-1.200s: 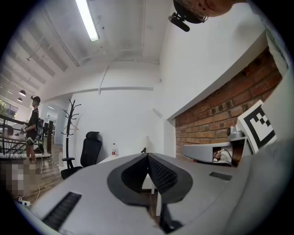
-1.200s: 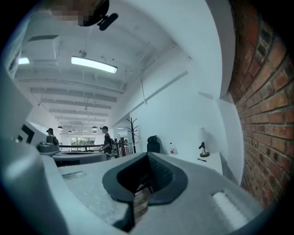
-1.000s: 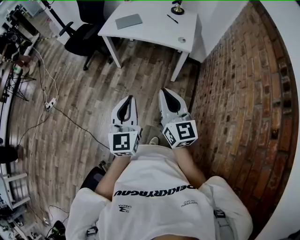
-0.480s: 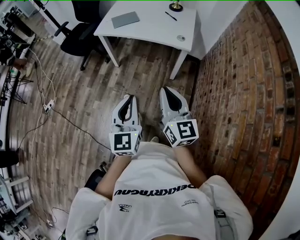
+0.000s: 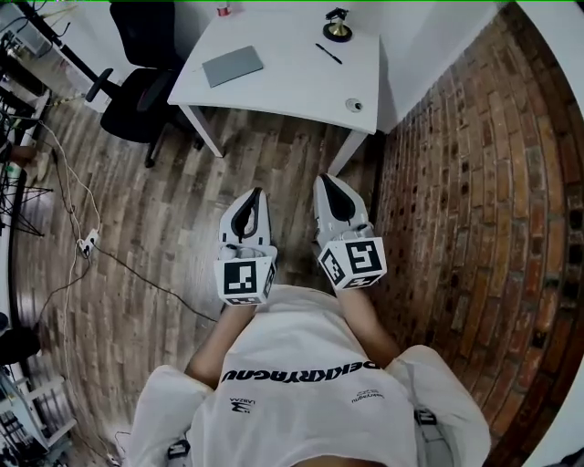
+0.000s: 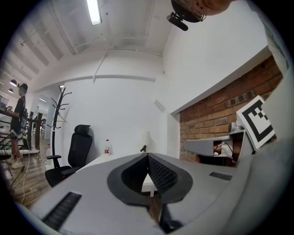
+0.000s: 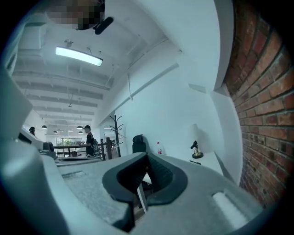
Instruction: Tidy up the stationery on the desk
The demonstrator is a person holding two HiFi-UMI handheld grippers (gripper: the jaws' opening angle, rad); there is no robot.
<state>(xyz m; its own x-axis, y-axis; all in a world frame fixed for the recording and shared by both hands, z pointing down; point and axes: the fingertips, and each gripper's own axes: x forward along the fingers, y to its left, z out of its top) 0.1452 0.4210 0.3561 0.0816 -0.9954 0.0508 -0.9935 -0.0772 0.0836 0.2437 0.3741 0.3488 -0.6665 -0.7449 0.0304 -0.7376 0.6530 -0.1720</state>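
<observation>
Desk [image 5: 283, 87]: apparent notebook [image 5: 232, 66] left of pen [image 5: 328, 53]

Bright, even indoor light. A ceiling tube [image 6: 94, 11] above the left gripper [image 6: 148, 156] glares white. Fisheye bends the brick wall [image 5: 474, 182] beside the right gripper [image 5: 326, 179]; corners go black, and near gripper bodies blur.

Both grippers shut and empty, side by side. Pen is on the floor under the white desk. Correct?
One thing is off: the pen lies on top of the white desk, not on the floor under it, as the head view shows. The rest holds: the left gripper and the right gripper are shut, empty and side by side.
</observation>
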